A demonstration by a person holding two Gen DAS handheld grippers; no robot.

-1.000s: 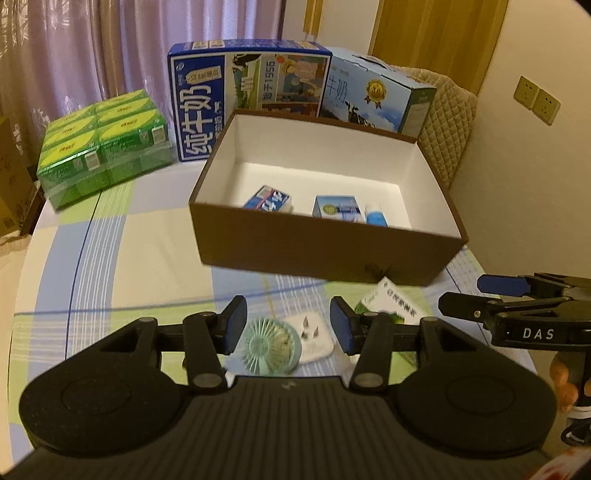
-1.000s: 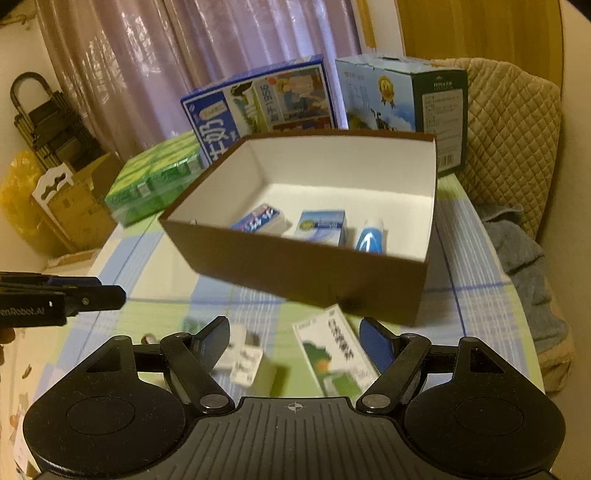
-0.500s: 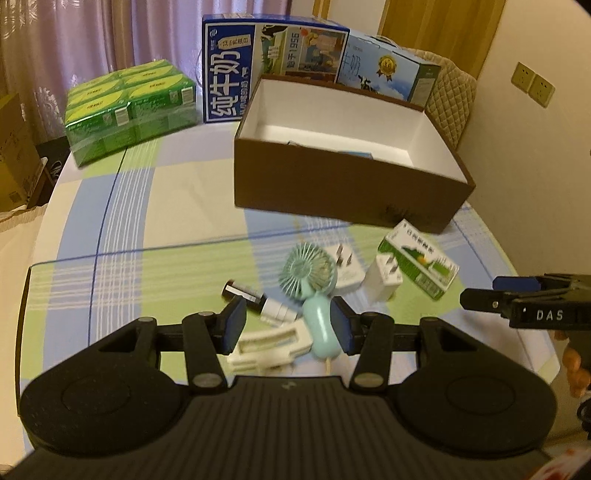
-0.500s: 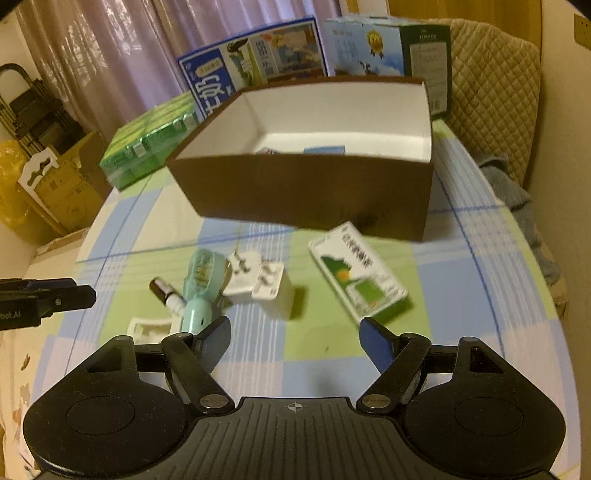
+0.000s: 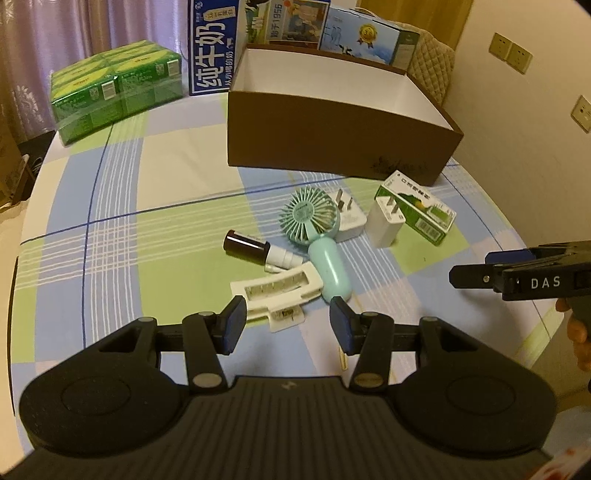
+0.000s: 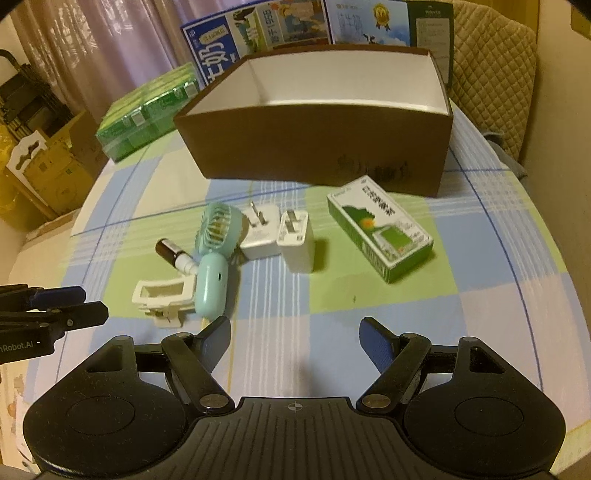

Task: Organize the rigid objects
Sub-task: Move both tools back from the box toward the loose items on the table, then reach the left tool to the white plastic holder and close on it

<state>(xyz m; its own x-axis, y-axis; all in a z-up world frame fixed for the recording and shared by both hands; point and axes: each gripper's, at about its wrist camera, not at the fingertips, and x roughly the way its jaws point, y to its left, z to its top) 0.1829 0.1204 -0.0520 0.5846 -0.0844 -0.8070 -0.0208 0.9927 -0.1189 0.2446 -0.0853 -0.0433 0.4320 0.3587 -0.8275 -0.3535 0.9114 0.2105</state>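
Left wrist view: the left hand-held gripper (image 5: 287, 325) hangs spread near the mint fan (image 5: 314, 236). The right hand-held gripper (image 6: 295, 341) is spread too, before the brown box (image 6: 317, 147).

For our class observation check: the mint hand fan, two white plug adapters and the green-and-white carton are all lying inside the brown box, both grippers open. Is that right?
Not quite. The hand fan, plug adapters and carton lie on the table in front of the brown box, as the right wrist view shows. Left gripper and right gripper are open.

A home room: checked tablecloth (image 5: 155, 177); pink curtains (image 5: 74, 29); quilted chair (image 6: 491, 55); milk cartons (image 5: 221, 48).
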